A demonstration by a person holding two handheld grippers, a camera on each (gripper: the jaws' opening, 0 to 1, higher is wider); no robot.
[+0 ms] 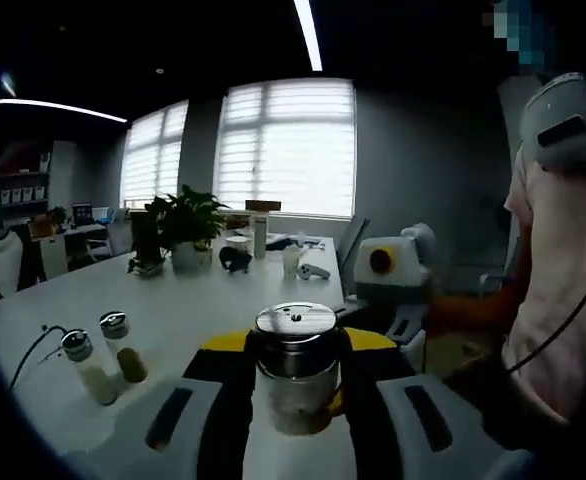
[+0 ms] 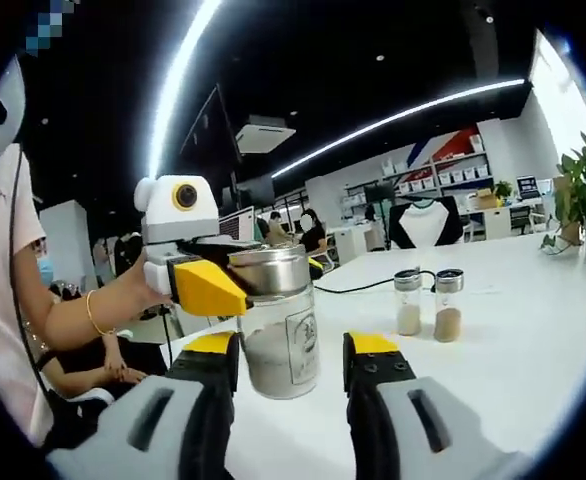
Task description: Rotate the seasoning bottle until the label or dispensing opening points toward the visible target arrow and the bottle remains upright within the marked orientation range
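A clear seasoning bottle [image 1: 295, 385] with a shiny metal lid and pale powder inside stands upright between my left gripper's [image 1: 295, 345] yellow-tipped jaws, which press on it just under the lid. In the right gripper view the bottle [image 2: 281, 340] shows a printed label facing the camera. There the left gripper [image 2: 263, 275] reaches in from the left, held by a hand, clamped near the lid. My right gripper [image 2: 293, 350] stands open around the bottle's lower body, with a gap on the right side. The right gripper [image 1: 398, 300] appears at the right of the left gripper view.
Two small shakers [image 1: 101, 362] [image 2: 428, 303] stand on the white table [image 1: 203, 295] beside a black cable [image 1: 33, 350]. A potted plant [image 1: 188, 225] and small items sit at the far end. The person [image 1: 563, 250] stands close by. Someone else sits behind [image 2: 103, 370].
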